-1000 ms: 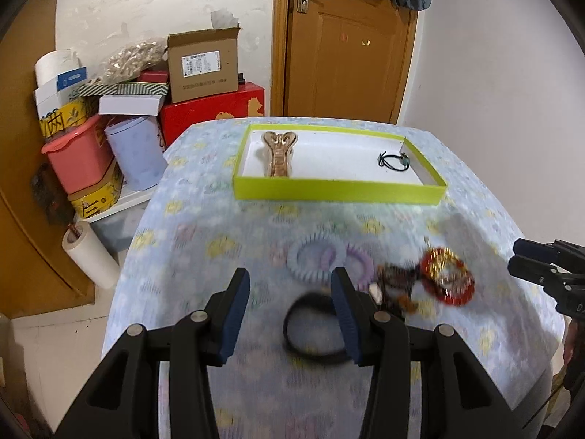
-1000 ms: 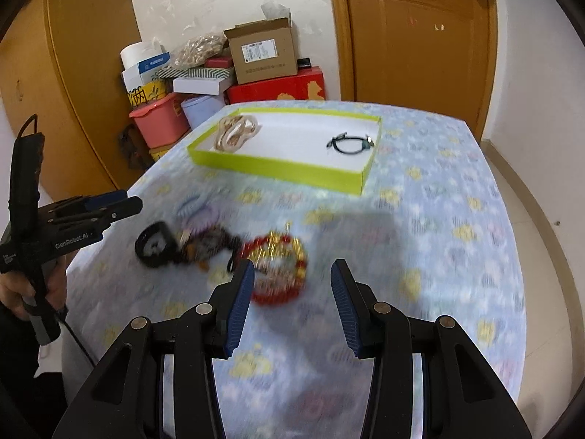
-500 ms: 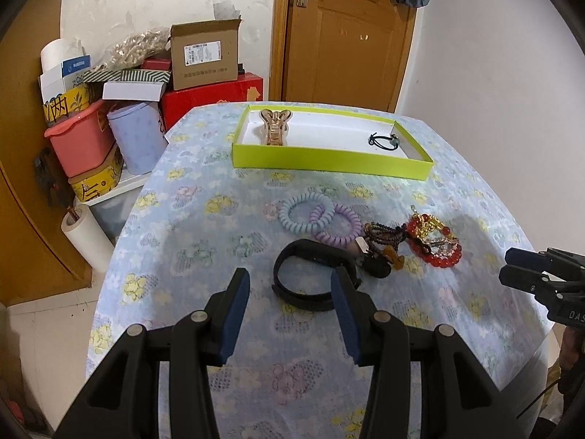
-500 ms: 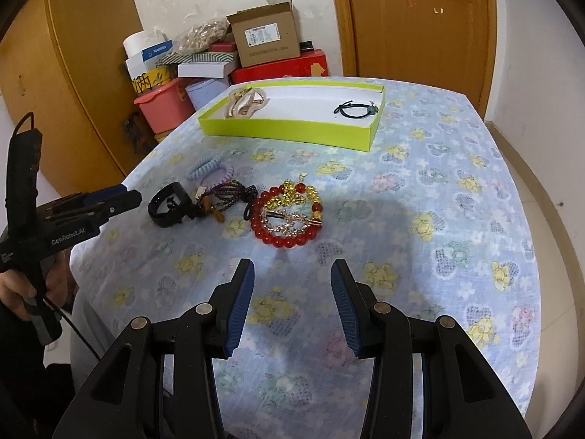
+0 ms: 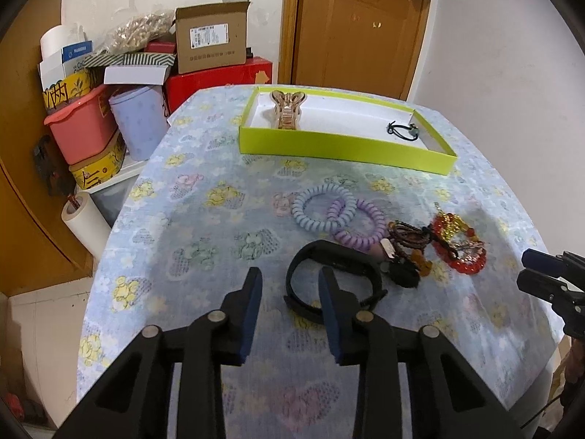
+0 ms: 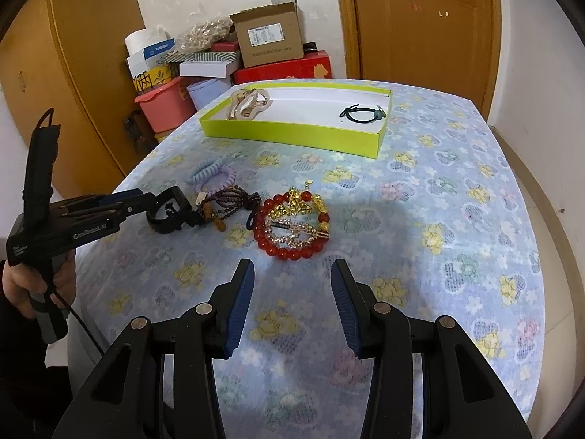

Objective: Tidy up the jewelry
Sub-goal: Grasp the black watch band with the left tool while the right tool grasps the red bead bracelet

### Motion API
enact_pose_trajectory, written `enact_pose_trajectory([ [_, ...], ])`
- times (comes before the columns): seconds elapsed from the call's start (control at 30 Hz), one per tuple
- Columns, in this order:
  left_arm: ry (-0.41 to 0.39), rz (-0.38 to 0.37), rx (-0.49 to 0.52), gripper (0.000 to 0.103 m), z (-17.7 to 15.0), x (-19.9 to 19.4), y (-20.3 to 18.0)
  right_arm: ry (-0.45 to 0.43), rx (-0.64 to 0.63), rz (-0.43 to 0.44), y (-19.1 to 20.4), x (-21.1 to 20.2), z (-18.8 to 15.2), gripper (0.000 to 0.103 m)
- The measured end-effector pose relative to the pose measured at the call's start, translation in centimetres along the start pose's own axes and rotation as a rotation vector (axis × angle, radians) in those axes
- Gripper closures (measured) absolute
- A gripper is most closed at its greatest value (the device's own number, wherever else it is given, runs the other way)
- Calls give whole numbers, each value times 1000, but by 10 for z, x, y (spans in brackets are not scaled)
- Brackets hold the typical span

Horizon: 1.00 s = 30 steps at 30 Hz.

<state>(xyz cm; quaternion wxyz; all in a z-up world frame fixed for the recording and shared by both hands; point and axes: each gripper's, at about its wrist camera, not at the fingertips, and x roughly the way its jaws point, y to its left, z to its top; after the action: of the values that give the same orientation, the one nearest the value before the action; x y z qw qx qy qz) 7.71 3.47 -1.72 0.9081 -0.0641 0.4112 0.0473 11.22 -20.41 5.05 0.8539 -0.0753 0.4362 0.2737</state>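
A black wristband lies on the flowered tablecloth. My left gripper straddles its near-left rim, one finger inside the loop and one outside. Its jaws are closing, and the pads stand clear of the band. The right wrist view shows the same gripper at the wristband. My right gripper is open and empty, just short of a red and gold bead bracelet. Beside the band lie a dark bead bracelet, a purple coil tie and a blue coil tie.
A yellow-green tray at the table's far side holds a beige hair claw and a black hair tie. Boxes and tubs are stacked off the left edge. A wooden door stands behind.
The left gripper's jaws have narrowed around the wristband's near rim. The earlier motion blur has gone. The right gripper's jaws keep the same width.
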Motion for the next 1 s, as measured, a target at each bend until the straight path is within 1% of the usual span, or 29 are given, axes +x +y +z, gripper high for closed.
enact_pose_trajectory([
  [0.1,17,-3,1,81,2,7,-1,1,2,-2,-1,3,3,58],
  [0.2,36,-8,9,86,0,14,-3,-2,1,0,-2,6,7,58],
  [0.37,29,5,24,87,-1,16,-6,1,-10,6,0,12,11,58],
  [0.47,21,21,30,93,-2,15,-7,1,-28,18,5,15,13,58],
  [0.5,16,23,31,94,-2,14,-7,1,-37,21,7,16,13,60],
  [0.67,7,14,12,95,-3,12,-5,11,-65,22,12,24,15,73],
  [0.77,6,7,3,95,-5,9,-3,19,-63,8,9,28,15,74],
  [1.0,7,-14,-21,95,-9,5,3,25,0,-29,-16,35,23,74],
])
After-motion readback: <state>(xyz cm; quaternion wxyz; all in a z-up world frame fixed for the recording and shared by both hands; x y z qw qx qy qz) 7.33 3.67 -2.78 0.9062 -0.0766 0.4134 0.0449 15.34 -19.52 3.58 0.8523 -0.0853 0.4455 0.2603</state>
